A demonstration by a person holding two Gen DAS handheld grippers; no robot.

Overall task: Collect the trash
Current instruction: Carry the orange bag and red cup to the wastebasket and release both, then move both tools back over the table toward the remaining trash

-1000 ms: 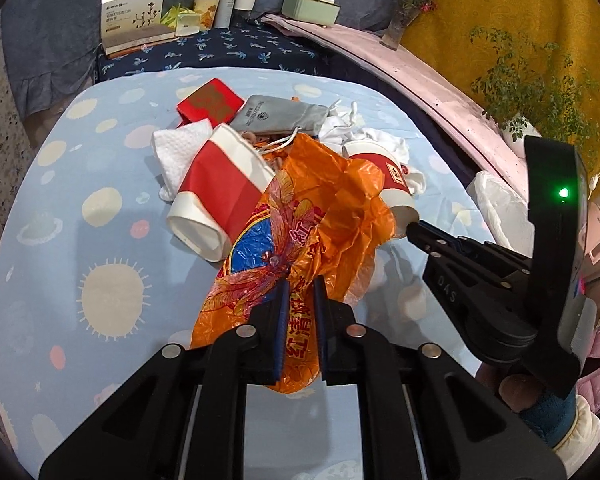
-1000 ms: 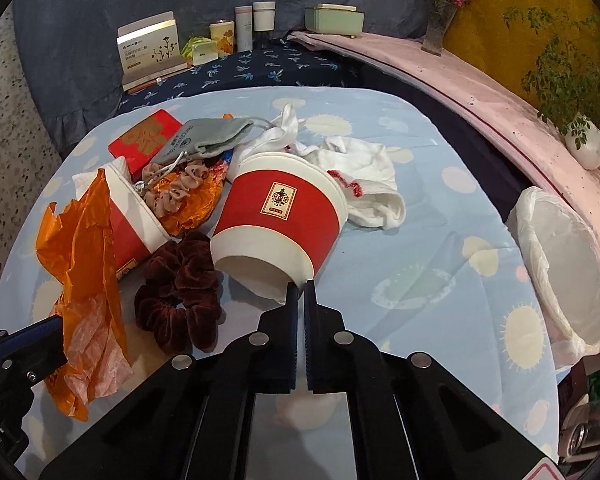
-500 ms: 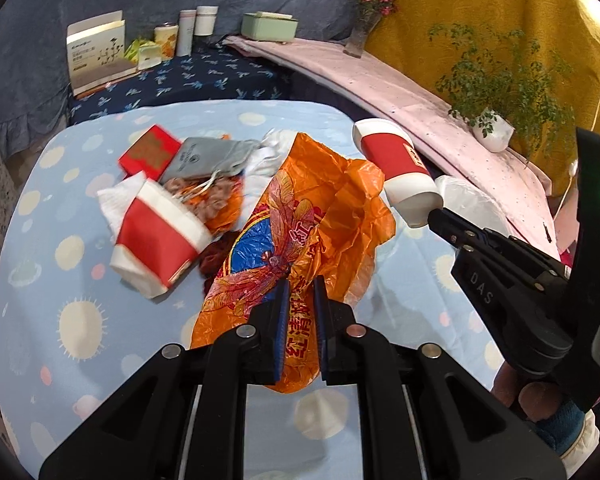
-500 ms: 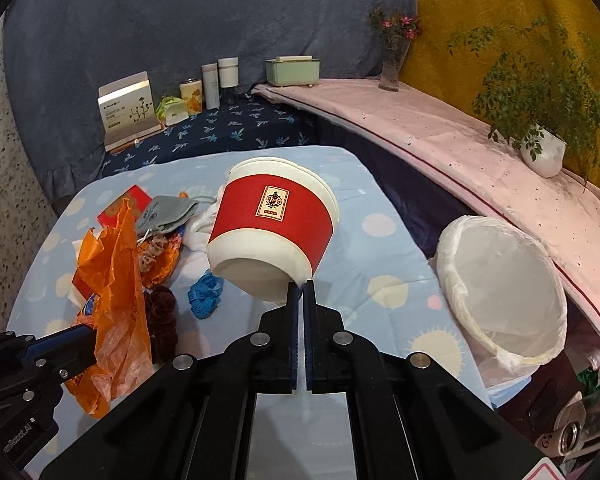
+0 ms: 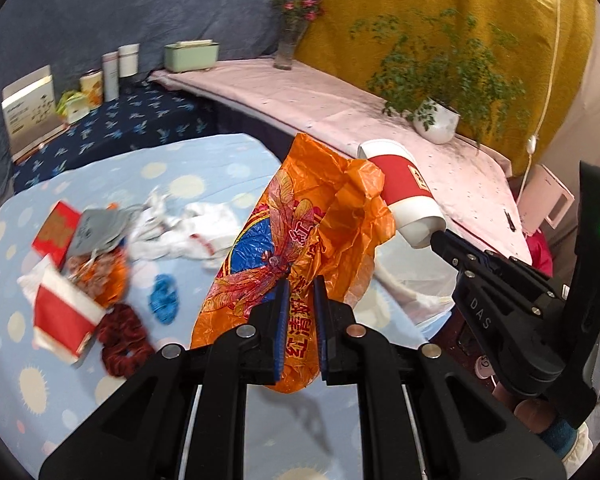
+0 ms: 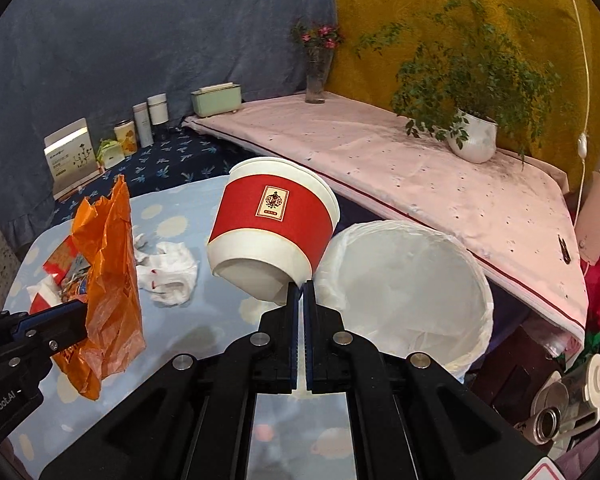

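While the left gripper [image 5: 298,312] is pinching the lower part of a crumpled orange plastic bag [image 5: 300,240], the bag is hanging clear above the blue patterned tablecloth [image 5: 204,168], its printed side facing the left wrist camera. The fingers are pressed in on the plastic with only the bag's thickness between them. In the right wrist view the same bag [image 6: 108,276] is showing at the left, dangling from the left tool.

The right gripper [image 6: 300,300] is clamping the bottom rim of a red and white paper cup [image 6: 274,232], its fingers nearly together on the thin edge. The cup is tilting with its mouth pointing away and upward, held in the air just beside the white-lined trash bin [image 6: 404,284], whose open mouth is sitting at the table's right edge. From the left wrist view the cup [image 5: 404,192] is appearing to the right of the bag, above the bin liner [image 5: 412,272].

More litter is lying on the tablecloth: a second red and white cup [image 5: 64,316] on its side, a dark red scrunchie [image 5: 120,336], a small blue item [image 5: 164,298], white crumpled cloth [image 5: 184,232], a grey pouch [image 5: 96,228] and a red packet [image 5: 56,226]. A potted plant [image 6: 472,136] is standing on the pink ledge behind the bin
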